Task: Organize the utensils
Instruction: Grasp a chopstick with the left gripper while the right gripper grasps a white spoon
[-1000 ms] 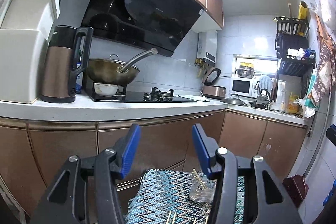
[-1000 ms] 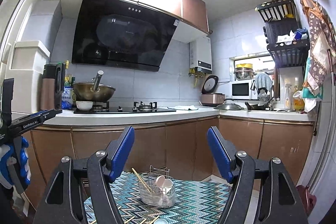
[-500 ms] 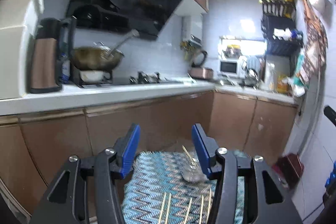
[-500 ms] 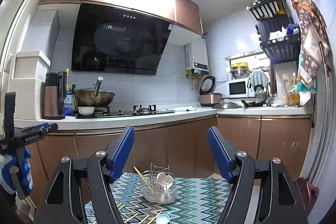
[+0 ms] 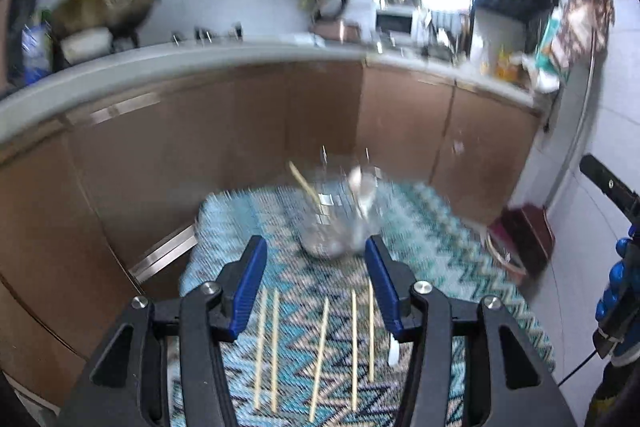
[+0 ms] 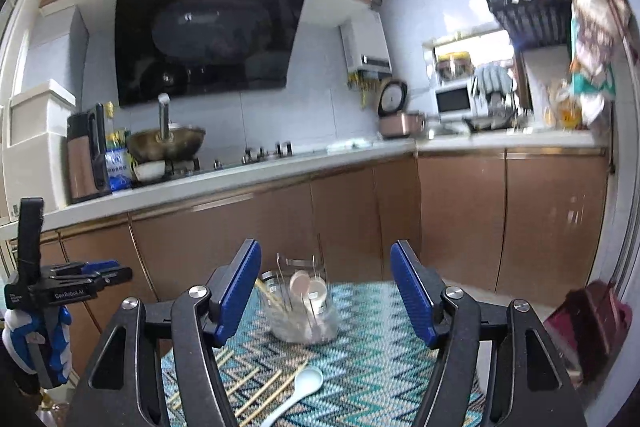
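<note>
Several wooden chopsticks lie side by side on a zigzag-patterned cloth. My left gripper hangs open above them, nothing between its blue pads. Beyond it stands a clear utensil holder with a chopstick and white spoons inside. In the right wrist view the same holder sits ahead of my right gripper, whose jaws are closing with nothing between them. A white spoon and loose chopsticks lie on the cloth below it.
Brown cabinets and a white counter run behind the table. A wok, a kettle and a microwave stand on the counter. The left gripper held by a gloved hand shows at the left edge.
Both grippers have dropped and tipped down toward the table; the chopsticks and the white spoon have come into view. The right jaws stand a little narrower than before.
</note>
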